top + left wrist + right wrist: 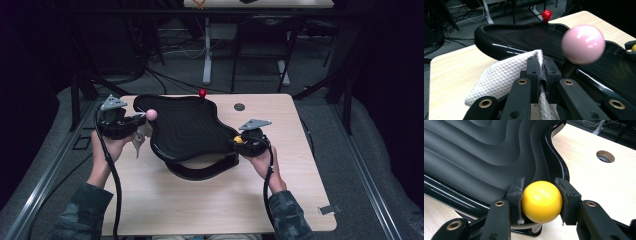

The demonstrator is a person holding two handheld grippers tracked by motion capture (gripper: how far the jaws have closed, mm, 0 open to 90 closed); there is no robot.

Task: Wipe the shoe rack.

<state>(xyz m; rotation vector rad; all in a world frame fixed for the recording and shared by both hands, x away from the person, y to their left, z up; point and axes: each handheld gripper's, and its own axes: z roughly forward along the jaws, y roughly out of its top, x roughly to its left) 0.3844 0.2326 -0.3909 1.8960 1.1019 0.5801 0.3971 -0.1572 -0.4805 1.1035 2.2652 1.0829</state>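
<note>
Empty black tray [187, 127]; left fingers [541, 72] clamped on white cloth [499, 77], right fingers [541, 195] on yellow ball [541, 201].

Tray [185, 127] centre of table [210, 200]; cloth [138, 142] at left edge; table hole [239, 106] behind-right.

**Item Count at the Work Table**

The table [165, 200] is carrying 1 black wavy tray [187, 127]. 3 ball knobs are standing at the tray's rim: 1 pink ball [151, 115], 1 red ball [202, 93] and 1 yellow ball [238, 140]. 1 white cloth [504, 75] is showing. 2 grippers are working: 1 left gripper [137, 120] and 1 right gripper [240, 141]. 1 round hole [239, 106] is sitting in the tabletop.
</note>
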